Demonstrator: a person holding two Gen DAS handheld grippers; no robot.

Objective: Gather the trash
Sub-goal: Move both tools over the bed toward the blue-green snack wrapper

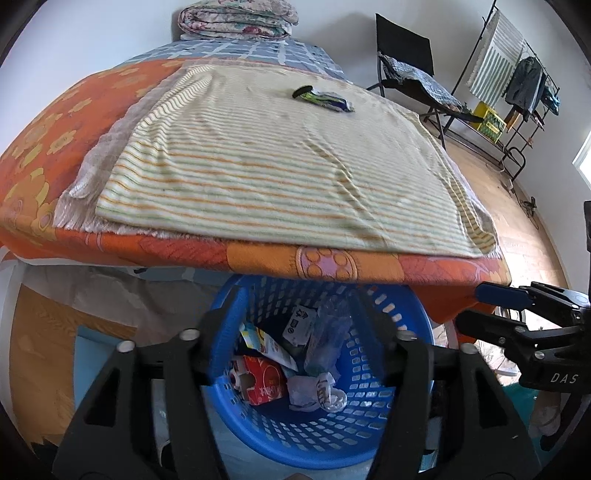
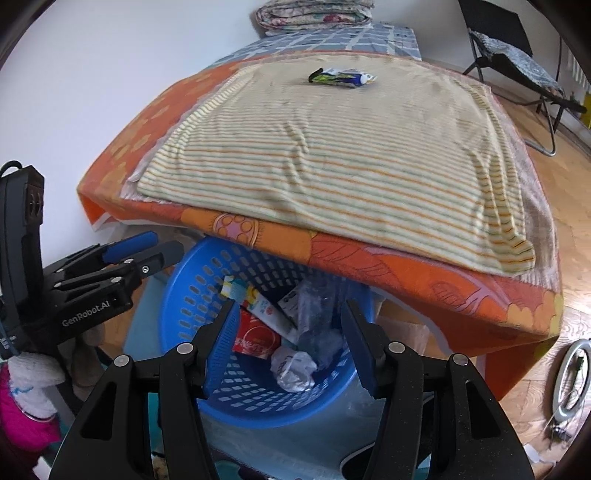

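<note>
Hovering with jaws spread and empty, left gripper (image 1: 295, 325) and right gripper (image 2: 291, 332) frame one blue basket (image 2: 192, 295); beyond them, one wrapper (image 2: 341, 77) lies crosswise.

A bed (image 1: 122, 110) fills most of the room, covered by an orange floral sheet (image 2: 406, 273) with a striped cream blanket (image 1: 280, 170) spread flat over it. At its far end a folded floral quilt (image 1: 236, 18) lies against the plain white wall (image 1: 92, 33). Beside the bed stands a black folding chair (image 1: 402, 51) with patterned cloth on its seat. Farther along, a metal clothes rack (image 1: 517, 74) holds hanging garments. The floor (image 2: 565, 184) is wood parquet, lit by daylight.
</note>
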